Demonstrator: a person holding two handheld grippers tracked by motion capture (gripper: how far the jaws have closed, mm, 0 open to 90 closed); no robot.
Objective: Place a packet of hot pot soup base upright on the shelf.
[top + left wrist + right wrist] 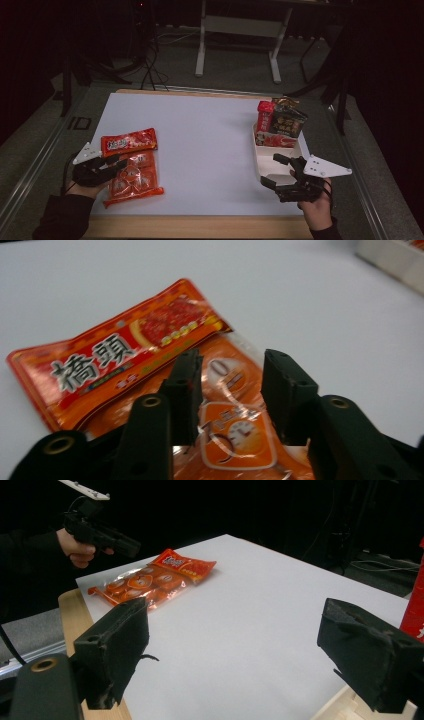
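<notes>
Left gripper [119, 163] over orange bag [133, 179], jaws narrowed, gripping nothing. Right gripper [274, 170] wide, empty, beside tray [263, 161].

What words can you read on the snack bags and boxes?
"橋頭": big dark characters on the white band of the red-orange packet.
Clear orange bag of small packs: round labels show a clock face picture, and the print is too blurred to read.
Dark packet and red packet standing in the white tray: there is writing on them, but it is too small to read.
</notes>
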